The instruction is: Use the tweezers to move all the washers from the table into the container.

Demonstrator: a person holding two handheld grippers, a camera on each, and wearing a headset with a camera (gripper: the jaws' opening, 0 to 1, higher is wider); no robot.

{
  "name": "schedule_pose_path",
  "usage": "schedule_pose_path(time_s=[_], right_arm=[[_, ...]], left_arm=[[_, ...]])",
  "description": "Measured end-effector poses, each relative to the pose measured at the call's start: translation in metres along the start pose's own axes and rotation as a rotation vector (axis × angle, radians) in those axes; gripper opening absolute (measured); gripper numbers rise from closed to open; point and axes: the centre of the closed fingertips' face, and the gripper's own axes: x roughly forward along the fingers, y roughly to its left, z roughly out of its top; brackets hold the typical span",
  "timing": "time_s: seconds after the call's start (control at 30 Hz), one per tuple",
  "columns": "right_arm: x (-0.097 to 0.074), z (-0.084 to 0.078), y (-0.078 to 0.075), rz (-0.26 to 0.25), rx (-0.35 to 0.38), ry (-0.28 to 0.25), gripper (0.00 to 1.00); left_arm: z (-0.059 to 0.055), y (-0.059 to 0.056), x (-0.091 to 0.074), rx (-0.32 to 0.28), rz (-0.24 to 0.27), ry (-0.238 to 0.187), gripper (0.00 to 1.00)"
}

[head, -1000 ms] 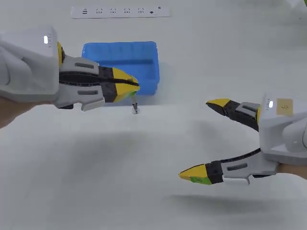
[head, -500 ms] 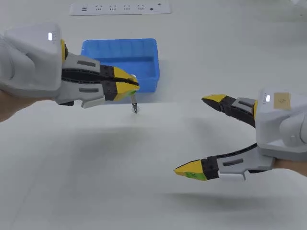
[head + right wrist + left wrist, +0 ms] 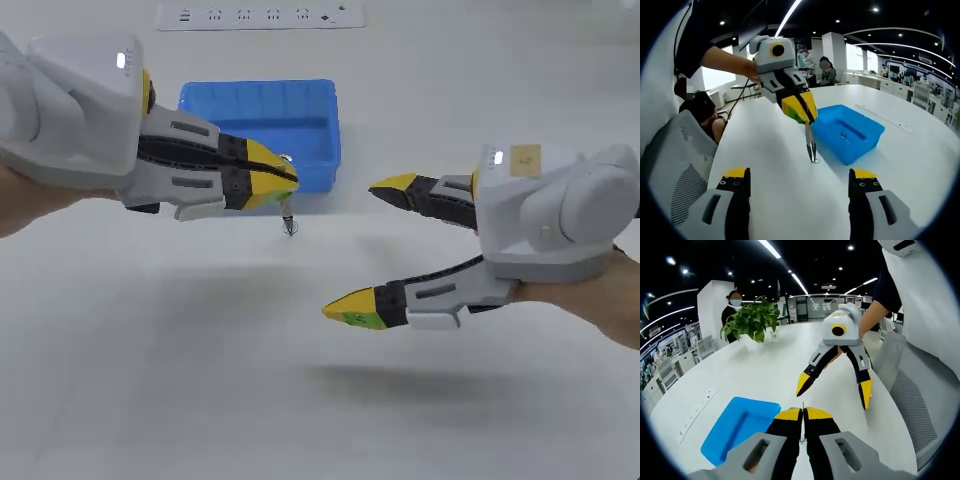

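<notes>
Washer point(image 3: 814, 160): one small ring on the white table point(image 3: 775, 190), at the very tip of the tweezers point(image 3: 810, 139), lower centre of the right gripper view, just beside the near corner of the blue container point(image 3: 867, 146). It is too small to tell whether the tips pinch it or only touch it. In the head view that spot is a blur. A speck lies inside the container; cannot identify it

Left gripper point(image 3: 288, 180): jaws closed tight on the tweezers point(image 3: 287, 218), which hang tip-down to the table. The prongs sit almost together at the tip. In the left gripper view the tweezers point(image 3: 802, 412) are a thin line between the closed jaws, with the lower end hidden

Right gripper point(image 3: 352, 250): jaws spread wide, nothing between them, held above the table

Against 1.0 s ago, head view: the right gripper sat at the right edge, its body partly cut off. It is now centre right, nearer the tweezers. The left gripper and tweezers keep their place off the container's point(image 3: 260, 98) lower right corner. The whole frame has shifted slightly, so the camera moved

Cut off: the left gripper's body at the left edge, and the power strip point(image 3: 262, 15) at the top edge
</notes>
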Motion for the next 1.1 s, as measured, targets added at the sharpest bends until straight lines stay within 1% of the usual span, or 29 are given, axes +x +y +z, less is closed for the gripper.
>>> schedule_pose_path(time_s=[0.17,0.33,0.43,0.57,0.63,0.73,0.77,0.83,0.93,1.03,1.1], right_arm=[[0.017,0.006,0.003,0.035,-0.008,-0.004,0.71],[0.029,0.010,0.003,0.069,-0.007,-0.001,0.63],[0.032,0.012,0.001,0.081,-0.015,0.000,0.58],[0.036,0.017,-0.008,0.071,-0.030,0.001,0.52],[0.037,0.020,-0.012,0.070,-0.025,-0.006,0.48],[0.040,0.023,-0.015,0.069,-0.036,-0.007,0.40],[0.041,0.024,-0.015,0.071,-0.042,-0.007,0.36],[0.044,0.025,-0.015,0.081,-0.053,-0.003,0.31],[0.048,0.028,-0.013,0.098,-0.078,0.000,0.28],[0.052,0.027,-0.012,0.107,-0.098,0.013,0.26],[0.054,0.026,-0.010,0.117,-0.117,0.023,0.22]], left_arm=[[0.001,-0.002,0.001,0.006,-0.001,0.002,0.05],[0.001,-0.001,0.000,0.004,0.001,0.002,0.05],[0.000,0.000,-0.002,-0.003,0.007,0.001,0.05],[0.001,0.000,-0.002,-0.008,0.011,0.001,0.05],[0.002,0.001,-0.001,-0.012,0.019,0.001,0.05],[0.004,0.000,0.001,-0.023,0.023,-0.006,0.05],[0.004,0.000,0.001,-0.026,0.021,-0.008,0.05],[0.005,-0.002,0.002,-0.024,0.018,-0.007,0.05],[0.004,-0.001,0.002,-0.028,0.017,-0.006,0.05],[0.004,-0.001,0.002,-0.034,0.017,-0.004,0.05],[0.004,-0.001,0.001,-0.036,0.017,-0.003,0.05]])
